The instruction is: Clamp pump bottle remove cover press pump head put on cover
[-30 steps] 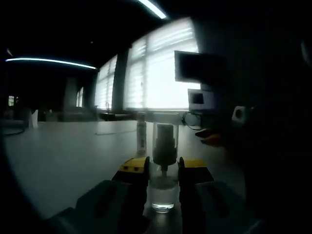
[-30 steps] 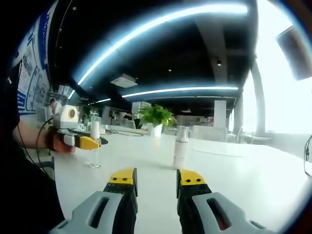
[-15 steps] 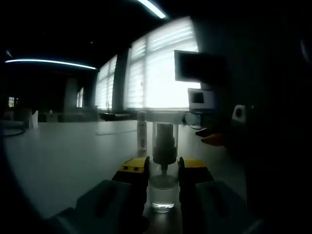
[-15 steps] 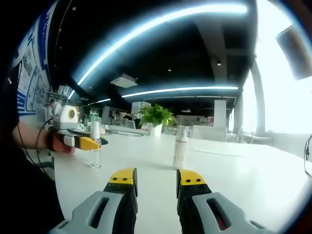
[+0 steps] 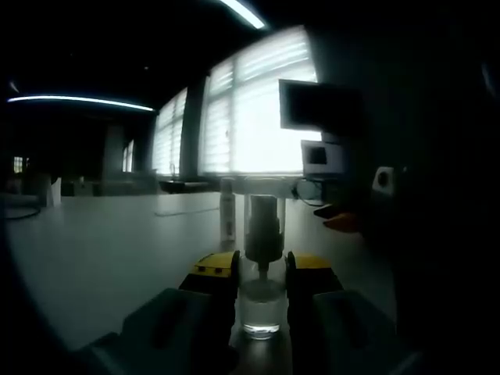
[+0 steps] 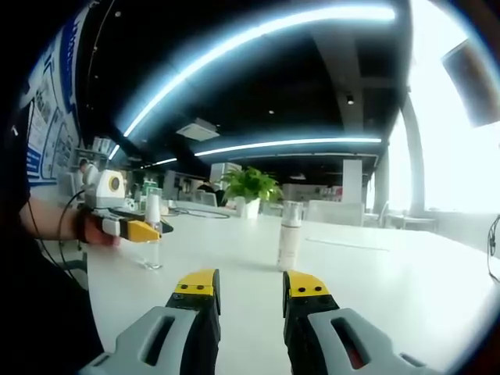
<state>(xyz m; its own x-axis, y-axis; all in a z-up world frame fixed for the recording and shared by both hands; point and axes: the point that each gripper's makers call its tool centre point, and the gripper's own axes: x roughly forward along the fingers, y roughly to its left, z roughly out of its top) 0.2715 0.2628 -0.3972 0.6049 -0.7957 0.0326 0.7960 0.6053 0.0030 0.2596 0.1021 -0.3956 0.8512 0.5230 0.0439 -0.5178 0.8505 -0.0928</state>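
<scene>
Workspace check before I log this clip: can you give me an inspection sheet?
Surface: white table, bare in front of right gripper.
Job's things: clear pump bottle upright, cover on, between left gripper's jaws.
Clutter: white bottle standing alone mid-table.
Grippers: left gripper shut on pump bottle; right gripper open, holding nothing.
Cables: a cable at table's right edge.
Surroundings: potted plant, bright windows, ceiling light strips.

Backlit gloom; window glare – fisheye-warped
</scene>
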